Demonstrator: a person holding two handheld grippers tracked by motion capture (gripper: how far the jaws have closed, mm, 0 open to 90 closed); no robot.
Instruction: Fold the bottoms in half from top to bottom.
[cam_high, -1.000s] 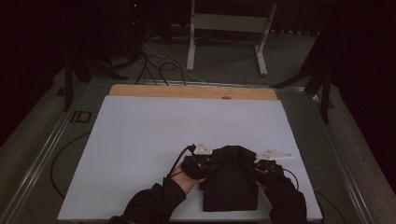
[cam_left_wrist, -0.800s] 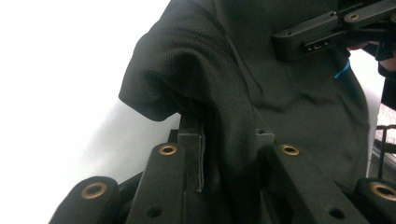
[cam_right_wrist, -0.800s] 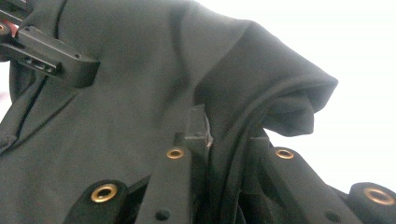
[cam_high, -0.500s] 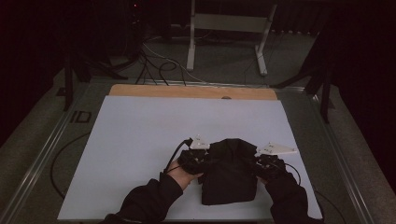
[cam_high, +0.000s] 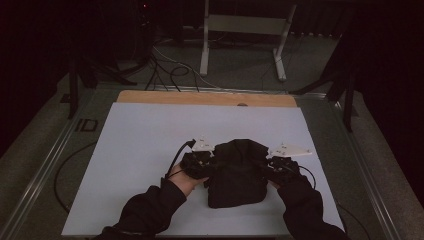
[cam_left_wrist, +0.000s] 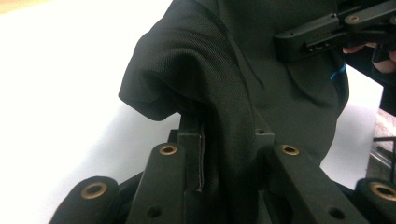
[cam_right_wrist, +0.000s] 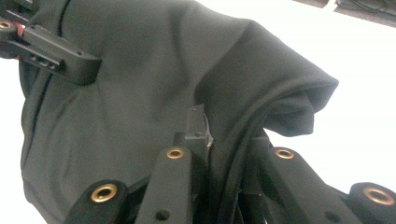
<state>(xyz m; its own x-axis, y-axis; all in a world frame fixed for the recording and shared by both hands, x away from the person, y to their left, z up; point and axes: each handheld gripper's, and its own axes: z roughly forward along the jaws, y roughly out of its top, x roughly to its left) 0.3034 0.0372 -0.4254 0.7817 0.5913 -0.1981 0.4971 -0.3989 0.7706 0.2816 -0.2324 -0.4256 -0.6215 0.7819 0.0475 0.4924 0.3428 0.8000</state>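
Observation:
A black folded garment (cam_high: 237, 175) is held over the near middle of the white table sheet (cam_high: 145, 145). My left gripper (cam_high: 207, 167) is shut on the garment's left edge, with dark fabric pinched between its jaws in the left gripper view (cam_left_wrist: 224, 135). My right gripper (cam_high: 268, 168) is shut on the right edge, where several layers of the cloth (cam_right_wrist: 140, 84) bunch between its jaws (cam_right_wrist: 229, 130). The garment's far part is raised and humped between the two grippers. Its near part hangs down toward the sheet. Each gripper view shows the opposite gripper across the cloth (cam_left_wrist: 327, 32) (cam_right_wrist: 56, 51).
A wooden strip (cam_high: 200, 97) runs along the table's far edge. Beyond it stand a metal frame (cam_high: 245, 25) and loose cables (cam_high: 165, 67) on the floor. A cable (cam_high: 62, 172) loops off the table's left side. Metal rails border the table on both sides.
Both hands have risen and moved a little toward the far side with the garment. The cloth's top now humps higher between the grippers.

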